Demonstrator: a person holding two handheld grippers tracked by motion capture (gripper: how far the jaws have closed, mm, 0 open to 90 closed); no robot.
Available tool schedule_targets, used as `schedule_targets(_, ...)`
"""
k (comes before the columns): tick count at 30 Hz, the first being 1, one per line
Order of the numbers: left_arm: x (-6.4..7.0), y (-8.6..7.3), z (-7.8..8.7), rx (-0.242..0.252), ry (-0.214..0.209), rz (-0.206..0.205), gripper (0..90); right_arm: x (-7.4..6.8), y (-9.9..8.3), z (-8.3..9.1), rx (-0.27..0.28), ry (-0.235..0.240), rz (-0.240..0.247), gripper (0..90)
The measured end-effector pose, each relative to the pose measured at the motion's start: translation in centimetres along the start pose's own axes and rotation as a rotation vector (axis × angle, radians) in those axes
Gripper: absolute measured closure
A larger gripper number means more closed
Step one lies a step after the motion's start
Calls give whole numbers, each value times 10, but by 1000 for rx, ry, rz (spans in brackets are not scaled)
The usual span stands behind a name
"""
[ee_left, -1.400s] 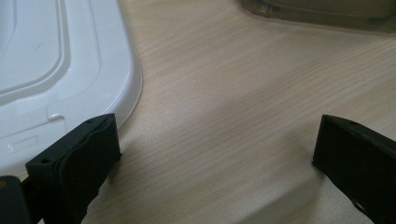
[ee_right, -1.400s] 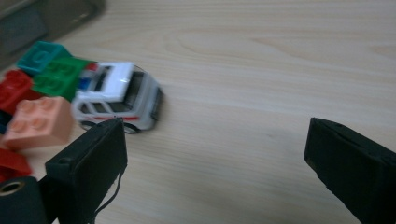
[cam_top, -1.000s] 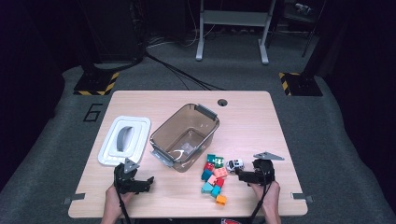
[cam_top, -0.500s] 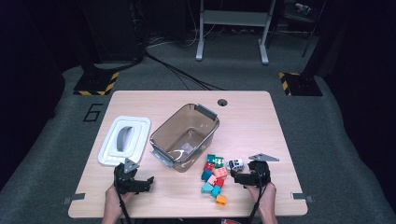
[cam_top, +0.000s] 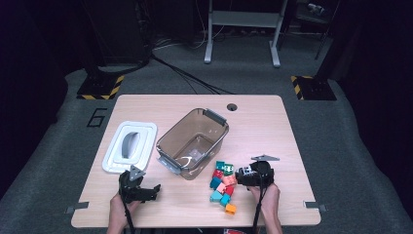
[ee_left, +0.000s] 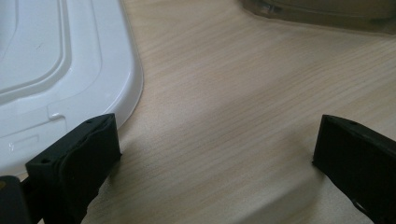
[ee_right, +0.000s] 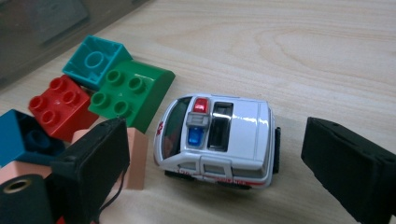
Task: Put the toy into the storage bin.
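Note:
A white toy police car [ee_right: 219,135] stands on the wooden table between the jaws of my right gripper [ee_right: 217,163], which is open and not touching it. From above, the car [cam_top: 247,171] is at the right edge of a pile of toy bricks [cam_top: 221,189], with the right gripper [cam_top: 242,176] around it. Close beside the car lie a green brick [ee_right: 133,91], a teal brick [ee_right: 95,58], a red brick [ee_right: 63,105] and a pink brick [ee_right: 136,158]. My left gripper [cam_top: 153,191] rests open near the front left, with bare wood between its jaws [ee_left: 215,154].
A clear brown bin [cam_top: 192,141] with nothing in it stands mid-table, just behind the bricks. Its white lid [cam_top: 129,146] lies to the left, and the lid's corner [ee_left: 60,60] is next to my left gripper's left jaw. The table's front edge runs close to both hands.
My right gripper has slid a little to the left, so the car now sits between its jaws. The left gripper has stayed still.

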State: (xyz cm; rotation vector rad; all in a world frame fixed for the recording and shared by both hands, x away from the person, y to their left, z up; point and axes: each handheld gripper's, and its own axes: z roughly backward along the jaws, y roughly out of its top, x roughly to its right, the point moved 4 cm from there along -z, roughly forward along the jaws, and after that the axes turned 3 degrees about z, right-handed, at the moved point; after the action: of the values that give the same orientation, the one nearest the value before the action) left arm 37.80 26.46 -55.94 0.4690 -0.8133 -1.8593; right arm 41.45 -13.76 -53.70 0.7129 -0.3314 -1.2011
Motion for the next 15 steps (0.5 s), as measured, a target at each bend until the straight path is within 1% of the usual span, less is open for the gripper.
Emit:
schedule_targets(4,0,0,0,1,0,0,4,3,1,-7,-9,-10,-6,66)
schedule_targets(8,0,0,0,1,0,0,4,4,2,-10,-15,-25,-1,141)
schedule_targets(11,0,0,0,0,0,0,4,5,4,-10,-13,-33,6,180)
schedule_targets(12,0,0,0,0,1,-1,4,5,4,-10,-18,-37,9,188)
schedule_targets(13,0,0,0,0,0,-1,4,5,4,-11,-19,-45,22,206)
schedule_targets(15,0,0,0,0,0,-1,4,4,4,-10,-29,-54,24,228)
